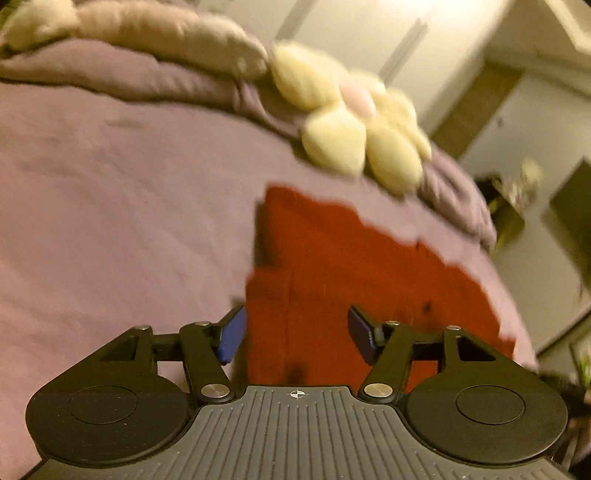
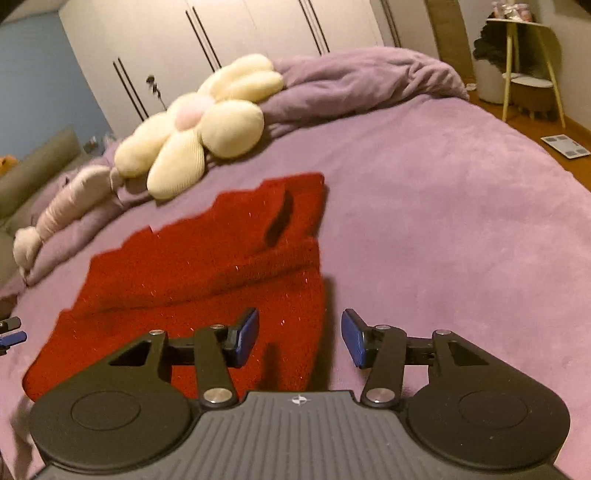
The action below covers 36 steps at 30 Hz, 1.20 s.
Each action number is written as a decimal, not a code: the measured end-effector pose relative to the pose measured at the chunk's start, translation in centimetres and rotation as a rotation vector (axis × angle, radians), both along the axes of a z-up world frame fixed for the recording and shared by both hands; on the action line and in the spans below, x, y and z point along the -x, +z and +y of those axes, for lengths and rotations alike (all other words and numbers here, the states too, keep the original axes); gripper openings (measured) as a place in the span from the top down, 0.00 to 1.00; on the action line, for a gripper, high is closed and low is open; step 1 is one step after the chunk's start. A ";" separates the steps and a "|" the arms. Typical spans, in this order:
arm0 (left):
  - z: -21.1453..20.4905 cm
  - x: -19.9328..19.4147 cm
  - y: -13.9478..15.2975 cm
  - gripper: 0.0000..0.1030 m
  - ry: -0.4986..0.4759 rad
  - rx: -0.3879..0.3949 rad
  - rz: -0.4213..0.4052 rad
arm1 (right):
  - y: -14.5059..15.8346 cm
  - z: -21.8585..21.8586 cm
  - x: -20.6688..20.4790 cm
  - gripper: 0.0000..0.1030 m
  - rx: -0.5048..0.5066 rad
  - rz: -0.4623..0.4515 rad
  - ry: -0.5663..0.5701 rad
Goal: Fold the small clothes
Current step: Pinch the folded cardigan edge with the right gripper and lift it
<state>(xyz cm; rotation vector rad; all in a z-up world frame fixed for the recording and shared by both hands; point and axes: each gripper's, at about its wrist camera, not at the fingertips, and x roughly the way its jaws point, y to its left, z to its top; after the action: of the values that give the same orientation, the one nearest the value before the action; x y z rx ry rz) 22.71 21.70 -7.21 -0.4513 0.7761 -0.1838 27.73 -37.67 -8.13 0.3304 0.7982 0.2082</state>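
— What was counted?
— One red garment (image 2: 207, 273), laid flat on the purple bed (image 2: 424, 206); one flower cushion (image 2: 199, 122).
— And the tools?
— Left gripper (image 1: 293, 334) and right gripper (image 2: 299, 338) were held wide, empty. A side table (image 2: 524, 62) was seen clearly only from the right wrist.

home bedroom | purple bed (image 2: 424, 206) | flower cushion (image 2: 199, 125) | wardrobe doors (image 2: 221, 33)

Red sparkly knit garment (image 2: 207, 266) ahead of the blue-padded black right claw (image 2: 300, 338); mauve bedspread (image 2: 424, 206); cream flower cushion (image 2: 199, 125), pink-centred.
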 end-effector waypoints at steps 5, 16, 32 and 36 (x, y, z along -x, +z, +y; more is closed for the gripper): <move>-1.0 -2.6 -2.5 0.36 0.005 0.041 0.069 | -0.9 1.6 -2.4 0.52 0.020 0.014 0.044; -1.9 -4.1 -2.9 0.81 -0.025 0.015 0.103 | -1.5 3.2 -4.1 0.82 0.061 -0.024 0.108; -4.8 -2.9 8.1 0.86 -0.077 -0.101 -0.207 | 7.6 6.0 -1.7 0.91 0.153 -0.309 0.155; -4.8 -6.3 7.7 0.86 -0.039 -0.106 -0.194 | 7.5 6.6 -4.9 0.91 0.167 -0.296 0.105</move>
<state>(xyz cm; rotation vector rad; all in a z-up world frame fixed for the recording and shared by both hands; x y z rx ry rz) 29.02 16.89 0.53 -0.3123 0.6012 -0.2185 32.62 -31.12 -0.60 0.0959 0.5354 0.2793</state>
